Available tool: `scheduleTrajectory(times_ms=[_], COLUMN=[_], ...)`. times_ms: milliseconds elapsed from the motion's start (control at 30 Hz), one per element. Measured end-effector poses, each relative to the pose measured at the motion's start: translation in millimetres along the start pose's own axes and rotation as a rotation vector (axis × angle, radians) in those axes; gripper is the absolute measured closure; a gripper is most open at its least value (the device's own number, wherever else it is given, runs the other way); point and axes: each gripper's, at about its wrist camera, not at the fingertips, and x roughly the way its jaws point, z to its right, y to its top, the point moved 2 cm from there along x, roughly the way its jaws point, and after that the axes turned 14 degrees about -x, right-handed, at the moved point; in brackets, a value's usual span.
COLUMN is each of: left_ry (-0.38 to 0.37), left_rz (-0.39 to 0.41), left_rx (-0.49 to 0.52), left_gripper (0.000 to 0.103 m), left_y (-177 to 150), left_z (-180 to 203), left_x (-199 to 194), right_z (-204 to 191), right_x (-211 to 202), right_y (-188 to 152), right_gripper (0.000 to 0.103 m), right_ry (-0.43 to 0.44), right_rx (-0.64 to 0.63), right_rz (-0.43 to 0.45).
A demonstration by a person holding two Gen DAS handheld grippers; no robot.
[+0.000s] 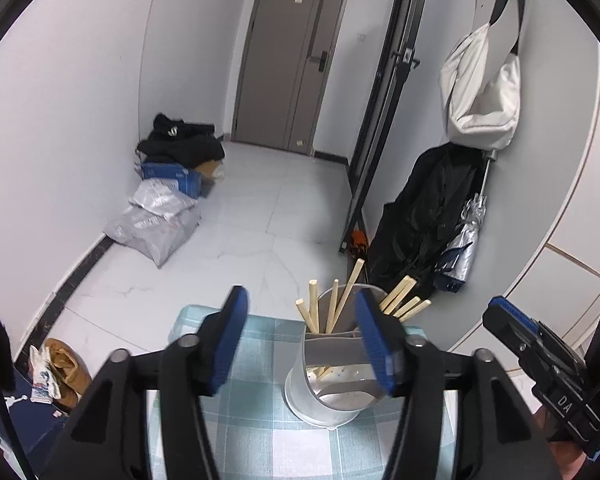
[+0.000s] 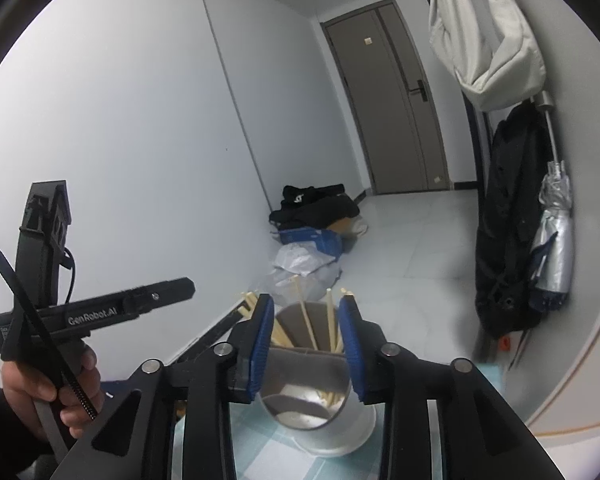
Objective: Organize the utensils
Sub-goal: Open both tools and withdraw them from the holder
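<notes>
Your left gripper [image 1: 300, 340] hung over the checked worktop [image 1: 252, 420], jaws wide open, holding nothing. Your right gripper [image 2: 306, 344] pointed down at the holder [image 2: 308, 392], jaws open either side of its rim. The chopsticks [image 1: 332, 308] stood inside. "GenRobot.AI" showed on the left gripper's side.

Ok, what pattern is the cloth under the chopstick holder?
The cloth is a teal-and-white plaid check, clearest in the left wrist view.
</notes>
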Motion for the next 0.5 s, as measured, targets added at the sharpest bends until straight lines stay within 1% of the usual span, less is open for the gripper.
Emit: scheduleTrajectory(times_ms=[33, 100, 167, 200, 267, 333, 367, 433, 500], left_ry=[-0.003, -0.01, -0.009, -0.012, -0.012, -0.003, 0.001, 0.016, 0.021], left_rz=[0.022, 0.053, 0.08, 0.096, 0.134, 0.177, 0.193, 0.226, 0.25], left_rx=[0.002, 0.007, 0.008, 0.007, 0.0, 0.006, 0.011, 0.022, 0.028], left_gripper=[0.042, 0.038, 0.028, 0.025, 0.015, 0.01, 0.006, 0.001, 0.001], left_y=[0, 1, 1, 1, 0, -2, -4, -7, -11], left_z=[2, 5, 7, 7, 7, 7, 8, 8, 6], left_x=[-7, -20, -32, -37, -48, -59, -63, -69, -74], right_z=[-3, -8, -14, -16, -20, -24, -26, -31, -35], right_x=[-6, -15, -26, -30, -40, -50, -54, -60, -64], right_y=[1, 2, 3, 3, 4, 3, 2, 1, -1], right_gripper=[0.066, 0.063, 0.058, 0.054, 0.049, 0.038, 0.036, 0.034, 0.03], right_ry=[-0.005, -0.011, -0.019, -0.023, -0.029, -0.035, -0.041, -0.055, -0.061], right_rx=[-0.006, -0.019, -0.031, -0.032, -0.029, -0.024, -0.025, -0.033, -0.041], right_rz=[0.006, 0.015, 0.026, 0.031, 0.044, 0.066, 0.076, 0.087, 0.094])
